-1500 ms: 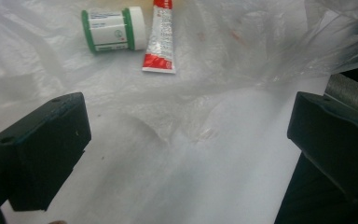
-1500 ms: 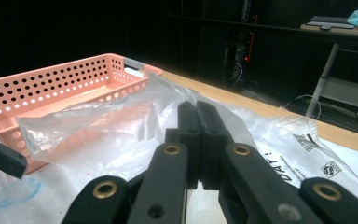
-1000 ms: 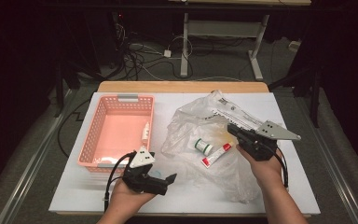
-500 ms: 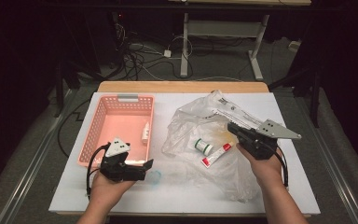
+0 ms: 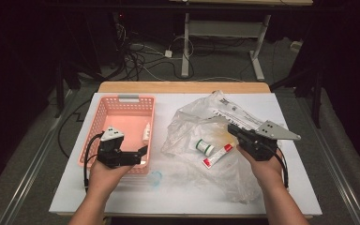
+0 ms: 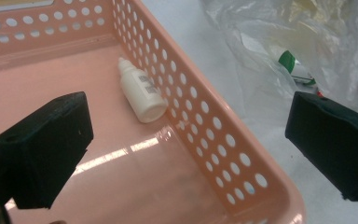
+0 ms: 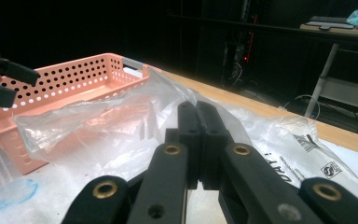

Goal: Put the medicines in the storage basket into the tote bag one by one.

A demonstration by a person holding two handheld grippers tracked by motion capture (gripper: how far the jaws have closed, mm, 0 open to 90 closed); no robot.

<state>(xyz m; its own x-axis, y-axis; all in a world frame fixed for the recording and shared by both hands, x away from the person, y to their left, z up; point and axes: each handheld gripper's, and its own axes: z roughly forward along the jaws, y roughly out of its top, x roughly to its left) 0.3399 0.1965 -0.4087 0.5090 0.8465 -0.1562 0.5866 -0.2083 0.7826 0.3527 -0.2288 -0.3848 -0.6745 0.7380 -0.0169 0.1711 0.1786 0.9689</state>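
My left gripper (image 5: 139, 155) hovers over the near right corner of the pink basket (image 5: 122, 108), open wide with nothing between its pads (image 6: 42, 149). A small white bottle (image 6: 140, 91) lies inside the basket against its right wall (image 5: 146, 132). My right gripper (image 5: 230, 128) rests on the clear plastic bag (image 5: 201, 123), shut, with the bag's film pinched at its fingertips (image 7: 198, 109). Inside the bag lie a white bottle with a green cap (image 5: 205, 147) and a red and white tube (image 5: 218, 155).
A bluish round patch (image 5: 155, 177) sits on the white table top (image 5: 98, 199) just in front of the basket. The basket (image 7: 70, 79) stands left of the bag. Cables and table legs lie on the dark floor beyond the far edge.
My left gripper has moved left and away from the table's front edge to the basket's near right corner. The right gripper and the bag have stayed put.
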